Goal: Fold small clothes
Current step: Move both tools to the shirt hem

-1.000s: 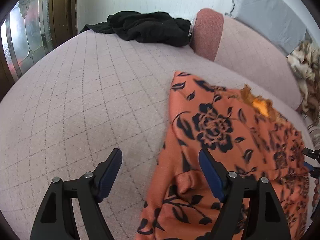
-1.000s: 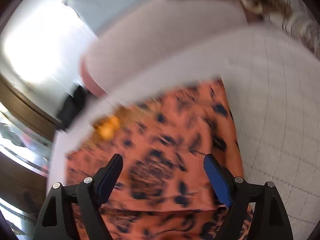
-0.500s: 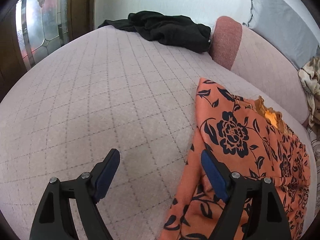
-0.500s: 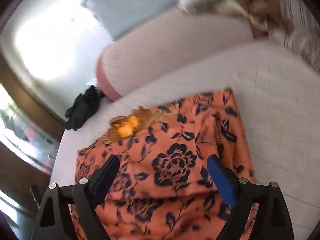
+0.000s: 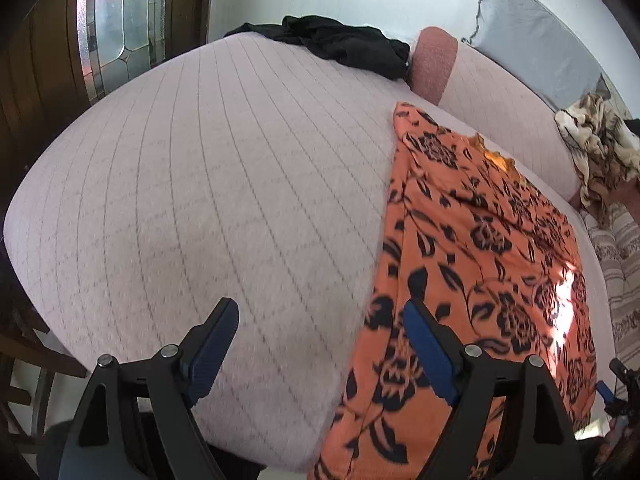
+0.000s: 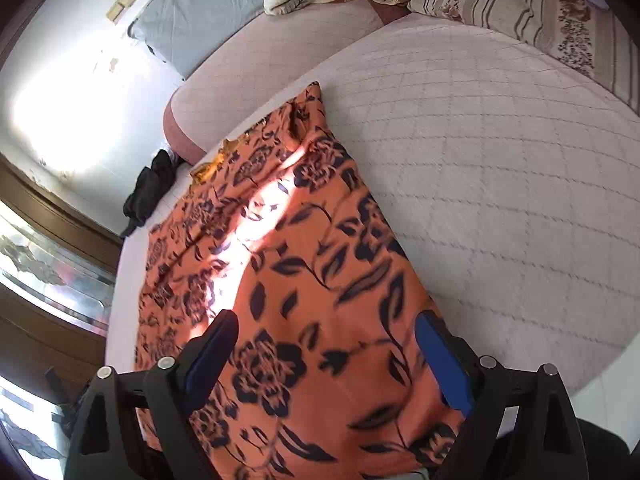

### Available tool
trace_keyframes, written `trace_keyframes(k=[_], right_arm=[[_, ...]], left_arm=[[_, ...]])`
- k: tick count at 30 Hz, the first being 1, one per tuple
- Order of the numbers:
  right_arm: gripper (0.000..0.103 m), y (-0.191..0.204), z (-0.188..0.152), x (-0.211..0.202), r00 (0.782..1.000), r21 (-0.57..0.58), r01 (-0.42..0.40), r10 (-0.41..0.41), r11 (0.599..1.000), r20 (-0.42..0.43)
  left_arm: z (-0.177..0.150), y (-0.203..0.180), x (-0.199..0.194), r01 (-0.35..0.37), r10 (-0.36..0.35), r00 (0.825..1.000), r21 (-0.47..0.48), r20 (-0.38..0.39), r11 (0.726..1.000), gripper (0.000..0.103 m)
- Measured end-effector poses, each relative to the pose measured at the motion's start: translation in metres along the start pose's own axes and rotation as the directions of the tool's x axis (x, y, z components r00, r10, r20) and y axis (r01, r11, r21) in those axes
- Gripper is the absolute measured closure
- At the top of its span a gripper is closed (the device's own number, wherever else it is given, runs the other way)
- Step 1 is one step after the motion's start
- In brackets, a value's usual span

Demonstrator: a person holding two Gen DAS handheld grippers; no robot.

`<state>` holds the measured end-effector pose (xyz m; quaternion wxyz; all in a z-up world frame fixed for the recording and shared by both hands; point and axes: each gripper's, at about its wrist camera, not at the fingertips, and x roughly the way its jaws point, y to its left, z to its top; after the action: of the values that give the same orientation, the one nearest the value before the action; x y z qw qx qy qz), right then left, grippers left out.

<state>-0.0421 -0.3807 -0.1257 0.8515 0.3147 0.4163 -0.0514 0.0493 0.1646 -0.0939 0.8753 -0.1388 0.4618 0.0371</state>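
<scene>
Both grippers pulled back and higher since second ago; more of bed now in view. Left gripper (image 5: 316, 340) jaws spread, empty, hovering over left edge of orange black-flowered garment (image 5: 480, 264). Right gripper (image 6: 324, 348) likewise released, nothing between pads, above garment's near end. Garment lies flat lengthwise on pale pink quilted bed (image 5: 200, 184), near end draping over bed's edge (sun patch across middle). Likely spreading done, first fold pending. Farther: black crumpled garment (image 5: 344, 46) near pink bolster (image 5: 432, 64).
</scene>
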Motion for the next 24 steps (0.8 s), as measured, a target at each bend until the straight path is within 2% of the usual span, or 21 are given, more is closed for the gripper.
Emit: trace_keyframes(k=[4,8,10,12,14,15,16,19,21,23,24], right_arm=[[0.011,-0.009,-0.008,-0.017,0.999,-0.038,0.048,-0.048,0.998,0.012],[0.011,-0.041,-0.013,-0.027,0.991,-0.034,0.106,-0.108,0.994,-0.079],[0.012,-0.050,-0.015,-0.027,0.988,-0.031,0.086,-0.090,0.996,-0.127],[0.012,-0.054,-0.017,-0.026,0.985,-0.030,0.064,-0.068,0.997,-0.161],[0.024,-0.056,-0.019,-0.026,0.983,-0.025,0.035,-0.039,0.999,-0.181],[0.035,-0.055,-0.019,-0.026,0.982,-0.033,0.029,-0.034,0.999,-0.183],[0.038,-0.054,-0.019,-0.025,0.982,-0.042,0.026,-0.033,0.999,-0.184],[0.038,-0.054,-0.019,-0.019,0.977,-0.046,0.060,-0.068,0.997,-0.204],[0.038,-0.047,-0.018,-0.013,0.969,-0.096,0.092,-0.111,0.991,-0.220],[0.036,-0.039,-0.020,-0.008,0.963,-0.149,0.122,-0.154,0.981,-0.223],[0.036,-0.035,-0.021,-0.007,0.960,-0.176,0.137,-0.175,0.975,-0.221]], left_arm=[[-0.031,-0.006,-0.011,0.037,-0.034,0.998,0.056,-0.043,0.998,0.018],[-0.047,-0.007,-0.003,0.042,-0.035,0.994,0.062,-0.107,0.997,0.018],[-0.053,-0.004,0.003,0.061,-0.055,0.987,0.032,-0.149,0.998,0.018],[-0.058,-0.003,0.003,0.068,-0.064,0.986,0.021,-0.156,0.997,0.019],[-0.059,-0.006,-0.001,0.076,-0.070,0.988,0.040,-0.138,0.996,0.019],[-0.058,-0.008,-0.004,0.081,-0.075,0.989,0.046,-0.126,0.996,0.019],[-0.059,-0.009,-0.007,0.082,-0.075,0.991,0.051,-0.114,0.995,0.019],[-0.064,-0.011,-0.003,0.050,-0.040,0.990,0.070,-0.137,0.996,0.019],[-0.067,-0.006,-0.002,0.046,-0.037,0.988,0.061,-0.151,0.997,0.019],[-0.068,-0.005,-0.001,0.049,-0.040,0.987,0.054,-0.157,0.997,0.025],[-0.069,-0.005,-0.001,0.045,-0.035,0.987,0.061,-0.159,0.997,0.032]])
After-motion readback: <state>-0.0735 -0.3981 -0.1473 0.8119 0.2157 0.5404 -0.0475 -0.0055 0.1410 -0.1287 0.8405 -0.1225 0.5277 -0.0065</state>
